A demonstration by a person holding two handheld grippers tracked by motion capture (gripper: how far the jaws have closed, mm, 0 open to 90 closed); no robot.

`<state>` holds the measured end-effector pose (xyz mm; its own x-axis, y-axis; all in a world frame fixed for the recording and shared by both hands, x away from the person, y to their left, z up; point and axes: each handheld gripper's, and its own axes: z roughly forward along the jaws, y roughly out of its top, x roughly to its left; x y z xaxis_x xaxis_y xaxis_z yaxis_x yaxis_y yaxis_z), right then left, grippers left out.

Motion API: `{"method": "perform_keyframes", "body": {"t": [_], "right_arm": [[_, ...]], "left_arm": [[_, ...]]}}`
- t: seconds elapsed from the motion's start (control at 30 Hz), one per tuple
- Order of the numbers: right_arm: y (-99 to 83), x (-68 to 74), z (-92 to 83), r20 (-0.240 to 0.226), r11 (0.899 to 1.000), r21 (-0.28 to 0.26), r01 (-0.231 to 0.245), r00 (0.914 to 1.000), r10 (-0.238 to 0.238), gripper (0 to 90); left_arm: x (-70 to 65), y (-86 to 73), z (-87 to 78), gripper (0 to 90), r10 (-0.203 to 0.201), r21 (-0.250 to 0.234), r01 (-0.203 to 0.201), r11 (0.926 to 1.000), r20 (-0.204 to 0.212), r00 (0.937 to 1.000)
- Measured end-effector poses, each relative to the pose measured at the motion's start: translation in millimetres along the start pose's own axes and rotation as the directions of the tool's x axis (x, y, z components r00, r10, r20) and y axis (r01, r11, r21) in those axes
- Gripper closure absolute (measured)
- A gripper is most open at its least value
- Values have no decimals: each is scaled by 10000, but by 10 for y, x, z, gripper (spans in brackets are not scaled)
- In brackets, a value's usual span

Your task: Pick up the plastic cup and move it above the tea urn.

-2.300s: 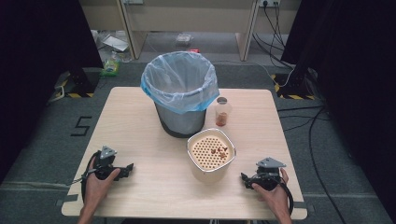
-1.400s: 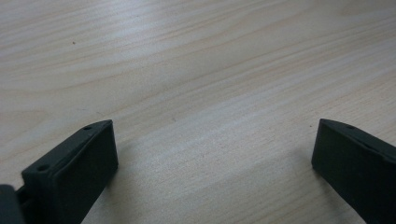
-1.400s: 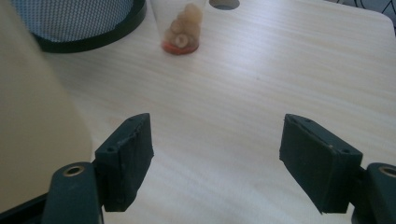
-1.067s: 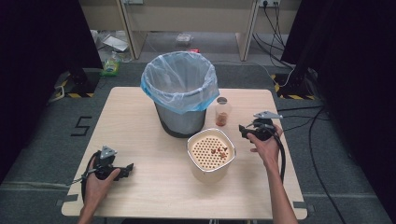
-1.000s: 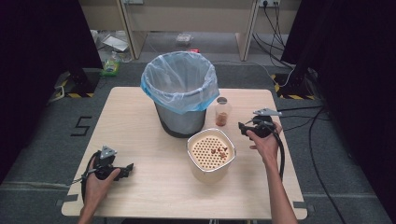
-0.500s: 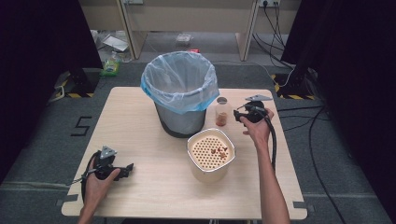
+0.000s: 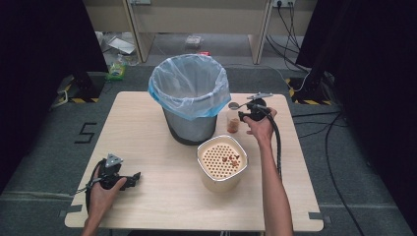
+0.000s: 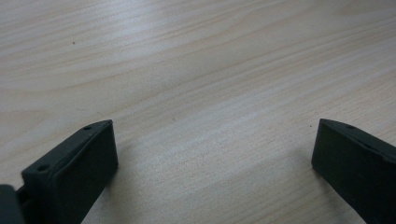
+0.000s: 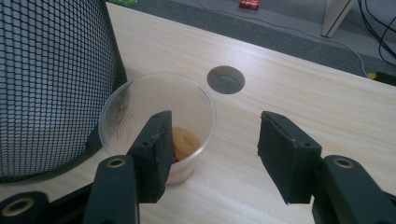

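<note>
A small clear plastic cup (image 7: 233, 121) with orange snack pieces stands on the wooden table (image 7: 147, 132), just right of the bin. In the right gripper view the cup (image 9: 140, 107) holds a pale ring-shaped piece (image 9: 186, 141). My right gripper (image 9: 215, 126) is open; its left jaw stands in front of the cup and its right jaw is over bare wood. From above, the right gripper (image 7: 242, 116) sits right beside the cup. My left gripper (image 7: 133, 178) rests near the front left edge, open, with bare table wood (image 8: 210, 93) between its jaws.
A black mesh bin (image 7: 189, 86) lined with a blue-white bag stands mid-table, and its mesh wall (image 9: 51, 70) is close on the left. A cream container (image 7: 222, 164) with a perforated lid and a few crumbs sits in front. A round hole (image 9: 226, 79) lies behind the cup.
My right gripper has travelled from the table's front right edge up and leftward to the cup beside the bin. The left gripper has stayed put.
</note>
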<state>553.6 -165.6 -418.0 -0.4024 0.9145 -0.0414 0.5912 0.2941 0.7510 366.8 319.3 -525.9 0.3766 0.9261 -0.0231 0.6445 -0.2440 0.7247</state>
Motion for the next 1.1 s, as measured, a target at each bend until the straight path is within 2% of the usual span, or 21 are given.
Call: {"method": "perform_keyframes", "body": {"t": [0.13, 0.3, 0.43, 0.63, 0.73, 0.77, 0.8, 0.87, 0.9, 0.93, 0.97, 1.03, 1.1], "right_arm": [[11, 11, 74, 3, 9998, 182, 21, 10000, -21, 485], [-7, 18, 187, -36, 9988, 488, 29, 10000, -27, 561], [-51, 34, 256, -253, 9976, 695, -47, 9997, 65, 672], [-130, 47, 261, -474, 9950, 985, 193, 9988, -147, 796], [-150, 35, 233, -693, 9952, 898, 376, 9971, -314, 818], [-175, 28, 190, -991, 9980, 509, 373, 9946, -322, 850], [-184, 30, 163, -1126, 9986, 334, 403, 9930, -363, 866], [-188, 37, 128, -1189, 9983, 242, 532, 9916, -499, 869], [-194, 36, 52, -957, 9951, 67, 988, 9906, -977, 870], [-194, 36, 52, -957, 9951, 67, 988, 9906, -977, 870], [-216, 15, -34, -836, 9947, -300, 985, 9914, -1007, 870], [-225, -6, -130, -561, 9919, -521, 1158, 9913, -1186, 870], [-235, -19, -181, -543, 9910, -684, 1154, 9914, -1192, 870]], "left_arm": [[0, 0, 0, 0, 5, 1, -5, 10000, 1, 10000], [0, 0, 0, 0, 4, 1, -4, 10000, 0, 10000], [0, 0, 0, 0, 3, 1, -3, 10000, 1, 10000], [0, 0, 0, 0, 1, -1, -1, 10000, 0, 10000], [0, 0, 0, 0, 4, 0, -4, 10000, -2, 10000], [0, 0, 0, 0, 4, -2, -4, 10000, -1, 10000], [0, 0, 0, 0, 3, -1, -3, 10000, -1, 10000], [0, 0, 0, 0, 4, 1, -4, 10000, 1, 10000], [0, 0, 0, 0, 5, 1, -5, 10000, -1, 10000], [0, 0, 0, 0, 5, 1, -5, 10000, -1, 10000], [0, 0, 0, 0, 4, 0, -4, 10000, -1, 10000], [0, 0, 0, 0, 4, -1, -4, 10000, -1, 10000], [0, 0, 0, 0, 4, 0, -4, 10000, 0, 10000]]}}
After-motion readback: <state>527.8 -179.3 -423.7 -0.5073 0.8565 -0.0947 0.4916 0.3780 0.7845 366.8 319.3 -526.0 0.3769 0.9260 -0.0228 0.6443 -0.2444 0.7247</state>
